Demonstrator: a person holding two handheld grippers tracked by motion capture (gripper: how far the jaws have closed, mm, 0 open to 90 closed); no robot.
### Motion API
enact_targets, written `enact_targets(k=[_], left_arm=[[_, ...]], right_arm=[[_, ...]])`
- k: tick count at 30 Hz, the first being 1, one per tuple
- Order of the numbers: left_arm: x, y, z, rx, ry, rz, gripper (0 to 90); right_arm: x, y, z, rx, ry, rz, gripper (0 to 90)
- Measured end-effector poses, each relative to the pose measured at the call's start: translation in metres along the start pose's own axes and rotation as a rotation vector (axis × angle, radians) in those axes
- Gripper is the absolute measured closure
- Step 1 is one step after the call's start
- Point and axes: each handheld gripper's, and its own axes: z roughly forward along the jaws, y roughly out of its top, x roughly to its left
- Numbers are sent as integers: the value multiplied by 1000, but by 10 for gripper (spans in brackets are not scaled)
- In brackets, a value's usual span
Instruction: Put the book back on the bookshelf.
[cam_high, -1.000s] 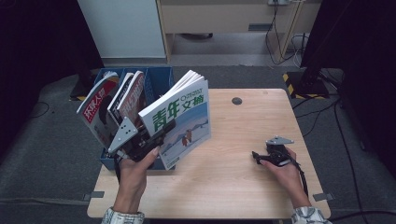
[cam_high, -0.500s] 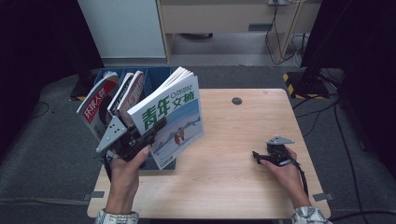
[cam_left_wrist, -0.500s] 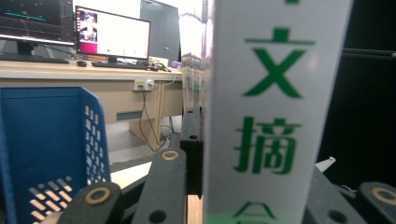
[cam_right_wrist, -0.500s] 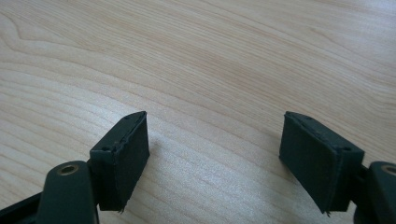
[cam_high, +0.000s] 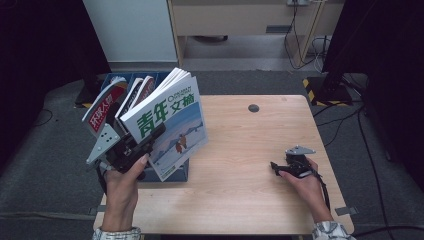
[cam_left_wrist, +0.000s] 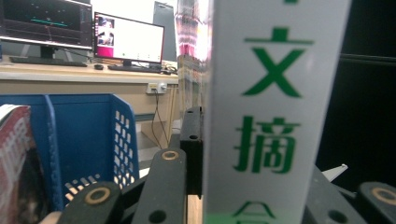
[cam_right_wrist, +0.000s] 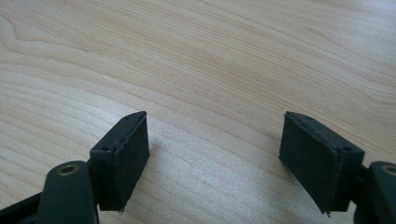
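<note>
Left gripper (cam_high: 145, 142) clamped on a blue-covered magazine (cam_high: 172, 125), magazine tilted, held above the blue file basket (cam_high: 127, 80) just behind the jaws, red magazine (cam_high: 102, 107) beside it, right gripper (cam_high: 280, 167) resting on wooden table (cam_high: 250, 150), jaws apart, nothing between them.

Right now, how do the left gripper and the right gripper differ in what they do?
The left gripper is shut on the blue-and-white magazine and holds it raised over the blue basket; the right gripper is open with nothing between its jaws. The left one is held above the table's left edge; the right one lies low on the wooden table. Each is held in one hand.
</note>
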Motion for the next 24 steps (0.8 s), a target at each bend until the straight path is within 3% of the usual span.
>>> enact_targets(k=[24], left_arm=[[8,9,-24,-21,64,5,738]], right_arm=[[-2,0,0,2,-5,3,241]])
